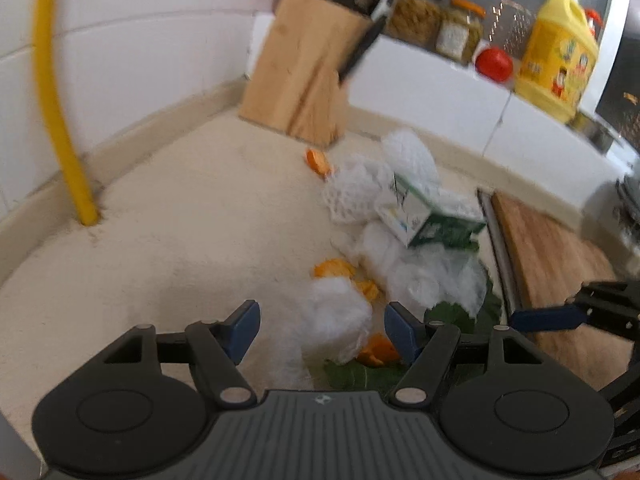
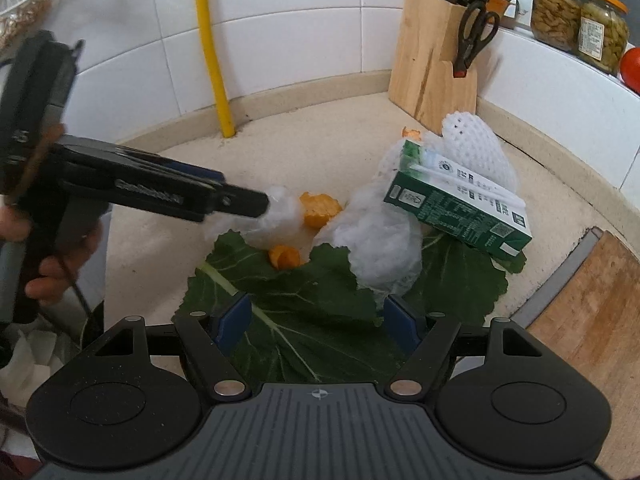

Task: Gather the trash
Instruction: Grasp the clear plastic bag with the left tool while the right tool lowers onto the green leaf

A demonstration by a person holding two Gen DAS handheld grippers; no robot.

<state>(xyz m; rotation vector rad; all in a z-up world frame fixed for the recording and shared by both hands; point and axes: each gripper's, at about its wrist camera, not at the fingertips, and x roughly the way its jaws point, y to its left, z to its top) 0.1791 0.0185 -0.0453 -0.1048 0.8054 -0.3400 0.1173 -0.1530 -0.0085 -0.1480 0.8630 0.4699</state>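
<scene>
A heap of trash lies on the beige counter: a green milk carton [image 1: 436, 216] [image 2: 460, 208], white foam netting [image 1: 408, 160] [image 2: 476, 140], crumpled clear plastic [image 1: 432, 276] [image 2: 376, 248], orange peels [image 1: 334, 268] [image 2: 320, 208] and a big green leaf [image 1: 360, 376] [image 2: 304, 312]. My left gripper [image 1: 322, 330] [image 2: 258, 204] is open, its blue pads on either side of a small white plastic wad [image 1: 340, 320] [image 2: 280, 212] without pressing it. My right gripper [image 2: 318, 320] [image 1: 552, 318] is open low over the leaf's near edge, holding nothing.
A wooden knife block [image 1: 296, 80] [image 2: 436, 68] stands in the corner behind the heap. A yellow pipe [image 1: 60, 120] [image 2: 212, 60] rises at the tiled wall. A wooden cutting board [image 1: 560, 256] [image 2: 592, 312] lies to the right. Jars [image 2: 580, 20], a tomato [image 1: 494, 64] and a yellow bottle [image 1: 556, 52] line the ledge.
</scene>
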